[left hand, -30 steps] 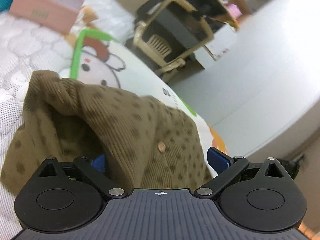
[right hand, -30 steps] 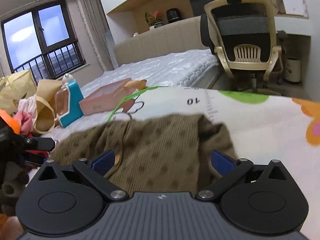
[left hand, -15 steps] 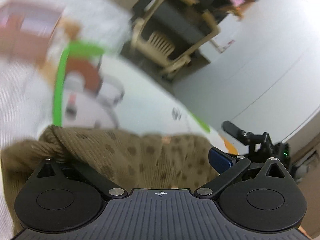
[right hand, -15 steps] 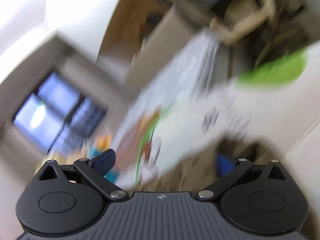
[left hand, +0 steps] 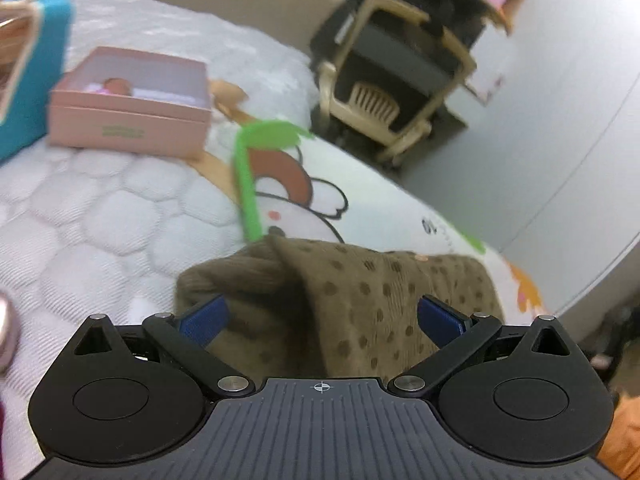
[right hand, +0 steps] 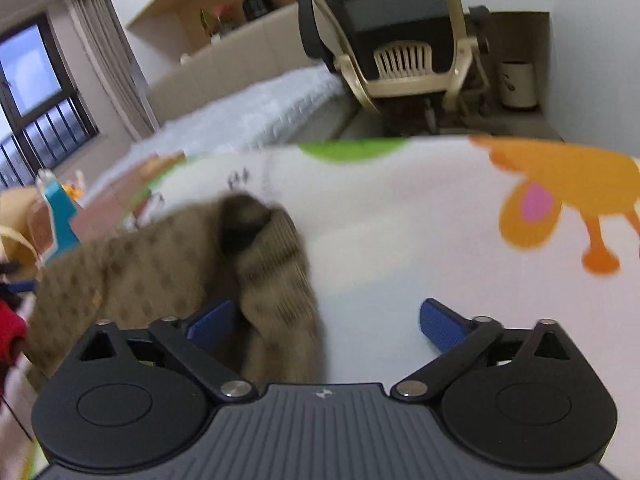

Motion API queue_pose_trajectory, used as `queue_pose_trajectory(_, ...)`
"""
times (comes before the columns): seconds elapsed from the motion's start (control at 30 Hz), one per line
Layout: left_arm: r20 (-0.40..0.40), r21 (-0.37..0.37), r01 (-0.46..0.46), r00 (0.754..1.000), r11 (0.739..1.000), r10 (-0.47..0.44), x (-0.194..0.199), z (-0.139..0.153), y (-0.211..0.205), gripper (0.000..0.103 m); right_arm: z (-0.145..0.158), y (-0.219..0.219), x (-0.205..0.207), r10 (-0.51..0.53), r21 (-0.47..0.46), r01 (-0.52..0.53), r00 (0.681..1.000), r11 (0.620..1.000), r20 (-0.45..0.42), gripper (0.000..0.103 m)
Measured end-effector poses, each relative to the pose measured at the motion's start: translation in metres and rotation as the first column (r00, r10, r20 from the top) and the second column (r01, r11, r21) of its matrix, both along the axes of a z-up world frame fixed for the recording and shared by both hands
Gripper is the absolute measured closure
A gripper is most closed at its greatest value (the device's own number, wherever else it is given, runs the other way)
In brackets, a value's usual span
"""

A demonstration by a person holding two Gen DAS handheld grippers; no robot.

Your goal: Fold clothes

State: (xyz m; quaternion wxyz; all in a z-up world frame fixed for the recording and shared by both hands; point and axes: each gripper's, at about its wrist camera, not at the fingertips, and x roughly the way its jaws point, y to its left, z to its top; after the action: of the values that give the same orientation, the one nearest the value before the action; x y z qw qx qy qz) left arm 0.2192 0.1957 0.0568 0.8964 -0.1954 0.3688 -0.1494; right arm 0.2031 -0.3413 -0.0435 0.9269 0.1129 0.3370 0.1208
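Corduroy garment (left hand: 360, 300), the brown dotted one, lay bunched on the cartoon play mat (right hand: 400, 220) near the pink box (left hand: 132, 104). Your left gripper (left hand: 320, 316) had its fingers spread wide over it, gripping nothing. Your right gripper (right hand: 324, 318) was just as wide open, with a ribbed fold (right hand: 280, 272) of the cloth between its fingers.
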Motion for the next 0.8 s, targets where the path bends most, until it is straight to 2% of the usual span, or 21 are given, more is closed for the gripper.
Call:
queue_pose_trajectory(0.07,-0.035,0.046,-0.032,0.999,0.998,0.034,-0.012,-0.009,0.003,0.000,-0.001,0.012,0.001,0.056,-0.036,-0.055,0.998,0.998,0.010,0.016)
queue_pose_trajectory(0.1,-0.042,0.079,-0.060,0.997,0.995,0.063,-0.018,-0.013,0.002,0.000,0.000,0.020,0.002,0.088,-0.048,-0.088,0.996,0.995,0.013,0.024)
queue_pose_trajectory(0.2,-0.022,0.163,-0.136,0.990,0.977,0.141,-0.041,-0.023,-0.001,0.001,0.003,0.045,-0.003,0.180,-0.133,-0.176,0.983,0.975,0.023,0.043)
queue_pose_trajectory(0.27,0.013,0.209,-0.154,0.988,0.966,0.154,-0.056,-0.028,-0.006,0.004,0.002,0.054,-0.007,0.194,-0.171,-0.186,0.981,0.968,0.031,0.044)
queue_pose_trajectory(0.37,0.051,0.287,-0.139,0.990,0.948,0.130,-0.065,-0.037,-0.018,0.010,0.003,0.050,-0.011,0.176,-0.145,-0.169,0.984,0.975,0.032,0.045)
queue_pose_trajectory(0.47,0.032,0.291,-0.115,0.993,0.950,0.110,-0.058,-0.047,-0.023,0.034,0.004,0.048,-0.017,0.156,-0.148,-0.150,0.987,0.978,0.033,0.055)
queue_pose_trajectory(0.5,0.026,0.284,-0.111,0.994,0.952,0.108,-0.056,-0.050,-0.024,0.046,0.005,0.047,-0.019,0.150,-0.152,-0.144,0.988,0.978,0.031,0.064)
queue_pose_trajectory(0.53,0.022,0.273,-0.106,0.994,0.956,0.104,-0.055,-0.050,-0.026,0.052,0.005,0.045,-0.020,0.144,-0.153,-0.138,0.989,0.979,0.029,0.074)
queue_pose_trajectory(0.57,0.018,0.261,-0.101,0.995,0.960,0.099,-0.055,-0.049,-0.027,0.066,0.006,0.043,-0.021,0.138,-0.154,-0.132,0.990,0.979,0.027,0.079)
queue_pose_trajectory(0.6,0.017,0.246,-0.090,0.996,0.965,0.088,-0.056,-0.047,-0.030,0.082,0.009,0.040,-0.022,0.130,-0.154,-0.124,0.991,0.980,0.031,0.089)
queue_pose_trajectory(0.63,0.019,0.223,-0.072,0.997,0.972,0.070,-0.059,-0.042,-0.032,0.087,0.011,0.037,-0.023,0.123,-0.154,-0.116,0.992,0.981,0.036,0.093)
queue_pose_trajectory(0.73,0.047,0.110,0.013,0.999,0.994,-0.018,-0.080,-0.018,-0.038,0.087,0.024,0.026,-0.025,0.092,-0.177,-0.077,0.993,0.981,0.076,0.093)
queue_pose_trajectory(0.8,0.083,0.147,0.009,0.996,0.989,-0.021,-0.096,-0.002,-0.043,0.085,0.033,0.023,-0.025,0.069,-0.224,-0.042,0.991,0.974,0.113,0.093)
